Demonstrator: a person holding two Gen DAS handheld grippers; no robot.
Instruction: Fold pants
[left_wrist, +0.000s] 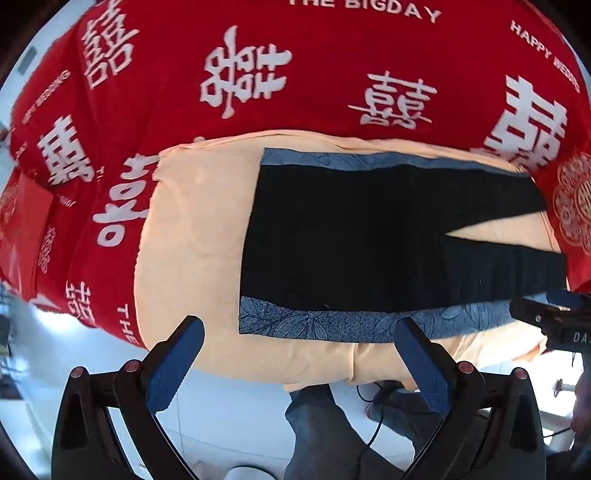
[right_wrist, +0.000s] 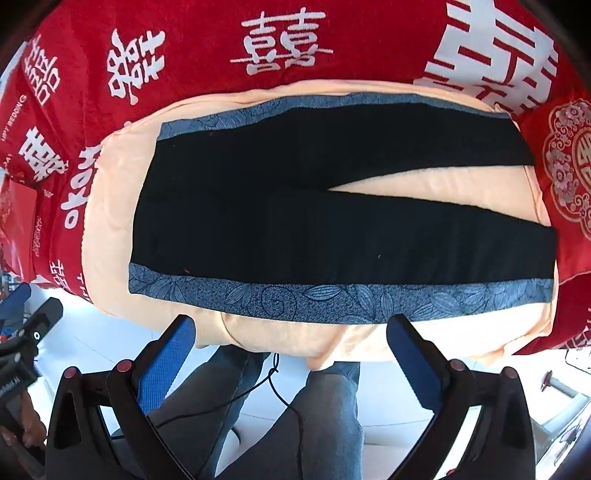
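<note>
One pair of black fabric pants with blue leaf-patterned side stripes (right_wrist: 332, 214) lies flat, unfolded, on a peach padded cloth (right_wrist: 110, 206), just ahead of both grippers. The left gripper (left_wrist: 299, 354) and the right gripper (right_wrist: 291, 350) each hover with jaws spread, holding nothing. Beneath the pants' cloth, a red blanket (left_wrist: 314, 92) reads "THE BIGDAY" and "HAPPY WEDDING".

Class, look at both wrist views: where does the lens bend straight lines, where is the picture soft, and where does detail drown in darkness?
Left wrist view: fisheye bows the pants and red blanket; edges look smeared, and the floor is washed out. Right wrist view: same barrel bend along the blue trim; the black cloth shows almost no folds or texture.
</note>
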